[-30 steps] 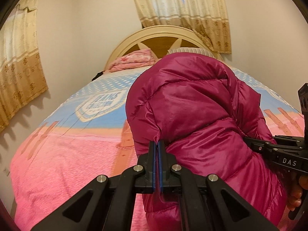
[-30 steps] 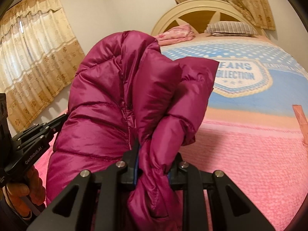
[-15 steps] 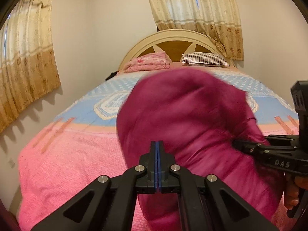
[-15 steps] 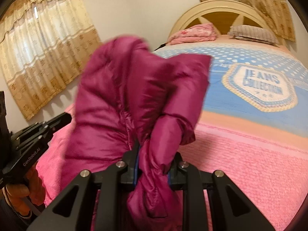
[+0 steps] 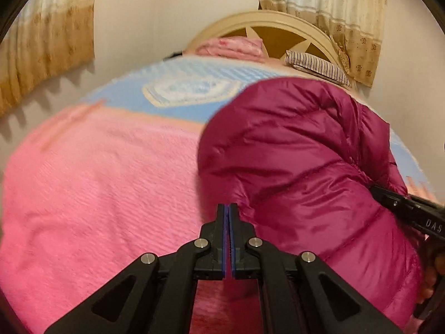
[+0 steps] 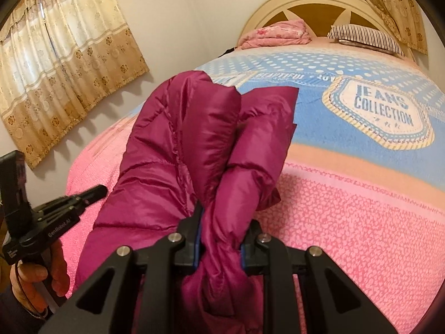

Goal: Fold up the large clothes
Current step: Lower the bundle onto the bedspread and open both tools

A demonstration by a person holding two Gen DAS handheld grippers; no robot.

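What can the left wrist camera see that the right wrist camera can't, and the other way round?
Only the left view shows the left claw shut with nothing in it. Only the right view shows the right claw clamped on a bunch of the jacket, the readable "JEANS COLLECTION" badge and the hand holding the left tool. Both show the jacket, bed, headboard, pillow and curtains.
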